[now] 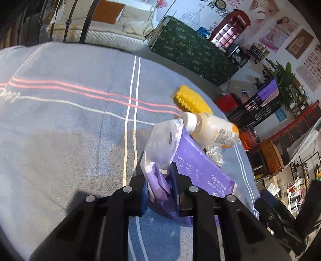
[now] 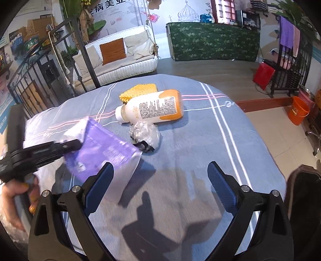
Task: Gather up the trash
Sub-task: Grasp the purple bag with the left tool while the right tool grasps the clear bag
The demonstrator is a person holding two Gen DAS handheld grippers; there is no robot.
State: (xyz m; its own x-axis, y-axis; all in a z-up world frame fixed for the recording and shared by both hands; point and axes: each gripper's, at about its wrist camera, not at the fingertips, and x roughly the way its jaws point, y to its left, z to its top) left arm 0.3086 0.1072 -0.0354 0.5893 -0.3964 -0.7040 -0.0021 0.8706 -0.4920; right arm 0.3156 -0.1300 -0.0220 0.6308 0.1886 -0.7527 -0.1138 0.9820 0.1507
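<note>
Left tongs clamping purple tissue packet, right tongs spread, bottle lying capped

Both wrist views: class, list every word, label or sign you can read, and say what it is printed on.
"FACIAL TISSUE": purple tissue pack, held in the left gripper.
"病美业": wall mural, partly cut off.
Bottle label: too small to read.
Red phone-booth cabinet sign: blurred.
Wall posters: unreadable.

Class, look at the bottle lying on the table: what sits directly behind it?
Behind the bottle lies a yellow sponge, partly showing. Its near edge is covered by the bottle, so contact cannot be judged.
</note>
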